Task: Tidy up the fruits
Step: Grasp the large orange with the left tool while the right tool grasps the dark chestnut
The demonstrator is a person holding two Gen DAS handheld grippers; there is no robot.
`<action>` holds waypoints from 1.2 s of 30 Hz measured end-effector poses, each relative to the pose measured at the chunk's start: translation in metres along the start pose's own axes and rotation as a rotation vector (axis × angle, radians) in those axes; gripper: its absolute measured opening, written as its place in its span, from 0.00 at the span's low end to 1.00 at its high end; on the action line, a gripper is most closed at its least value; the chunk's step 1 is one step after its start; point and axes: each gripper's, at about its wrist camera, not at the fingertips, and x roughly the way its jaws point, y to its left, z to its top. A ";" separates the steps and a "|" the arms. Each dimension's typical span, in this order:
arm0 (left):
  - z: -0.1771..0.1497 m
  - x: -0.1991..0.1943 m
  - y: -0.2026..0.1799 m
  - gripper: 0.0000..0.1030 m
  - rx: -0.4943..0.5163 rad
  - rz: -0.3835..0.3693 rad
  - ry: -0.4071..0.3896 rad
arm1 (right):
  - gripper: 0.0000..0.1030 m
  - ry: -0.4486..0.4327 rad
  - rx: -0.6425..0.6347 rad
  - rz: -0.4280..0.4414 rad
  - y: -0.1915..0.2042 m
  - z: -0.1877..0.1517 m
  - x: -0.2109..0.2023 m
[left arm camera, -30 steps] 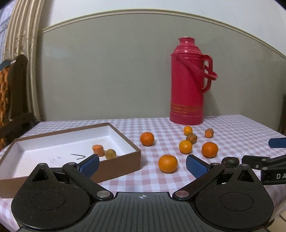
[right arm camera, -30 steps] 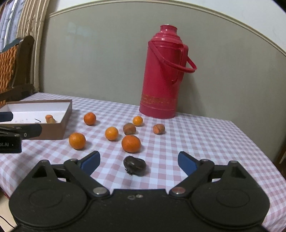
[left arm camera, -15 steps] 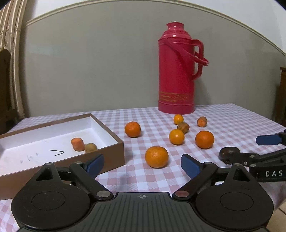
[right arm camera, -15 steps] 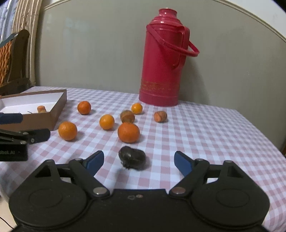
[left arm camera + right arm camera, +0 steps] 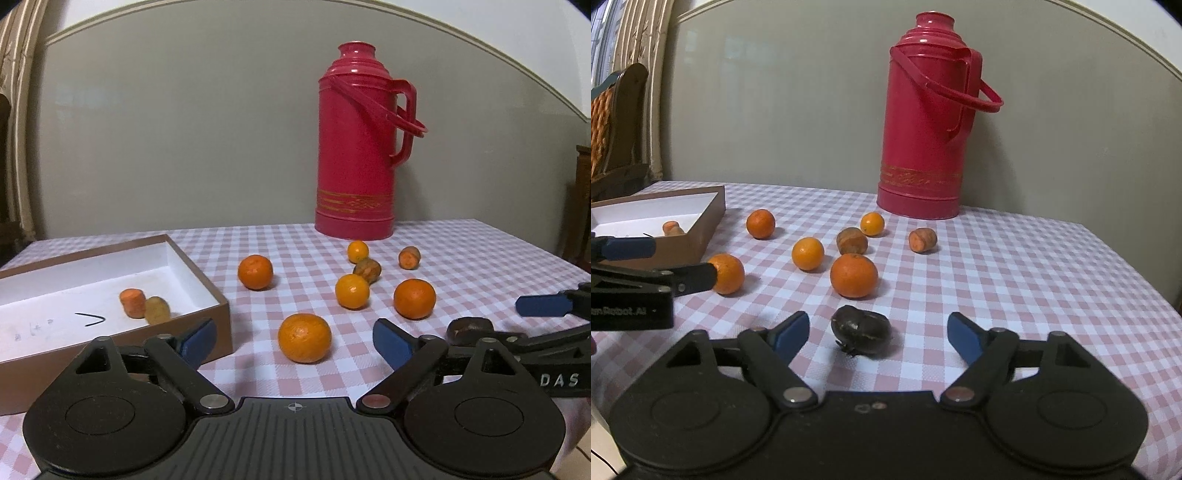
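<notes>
Several oranges and small brown fruits lie on the pink checked tablecloth. The nearest orange (image 5: 304, 338) sits between the blue pads of my left gripper (image 5: 295, 341), whose jaws are closing but stand apart from it. A dark, almost black fruit (image 5: 860, 329) lies between the pads of my right gripper (image 5: 879, 332), which is also closing with gaps on both sides. The brown box (image 5: 207, 284) with a white inside holds an orange stub (image 5: 132, 302) and a yellowish fruit (image 5: 157, 309). In the left wrist view the right gripper (image 5: 517, 325) reaches in from the right.
A tall red thermos (image 5: 356, 155) stands at the back by the grey wall. More oranges (image 5: 854, 275) (image 5: 808, 253) (image 5: 760, 223) and brown fruits (image 5: 851, 240) (image 5: 922, 239) lie mid-table. A wooden chair (image 5: 617, 125) stands at the left. The table's right edge (image 5: 1137, 273) falls away.
Both grippers have come forward and lower towards the table, and both pairs of jaws have narrowed. The orange now lies between the left pads, the dark fruit between the right pads.
</notes>
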 end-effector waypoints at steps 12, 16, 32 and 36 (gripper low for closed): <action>0.001 0.027 0.004 0.73 -0.043 0.000 0.090 | 0.59 0.032 -0.001 0.021 0.006 0.003 0.014; 0.001 0.030 0.004 0.71 -0.053 -0.002 0.113 | 0.52 0.048 0.016 0.026 0.005 0.004 0.018; 0.008 0.050 -0.010 0.49 -0.011 -0.019 0.202 | 0.40 0.086 0.037 0.019 0.009 0.006 0.030; 0.009 0.050 -0.008 0.39 -0.007 -0.005 0.204 | 0.32 0.086 0.045 0.006 0.008 0.006 0.030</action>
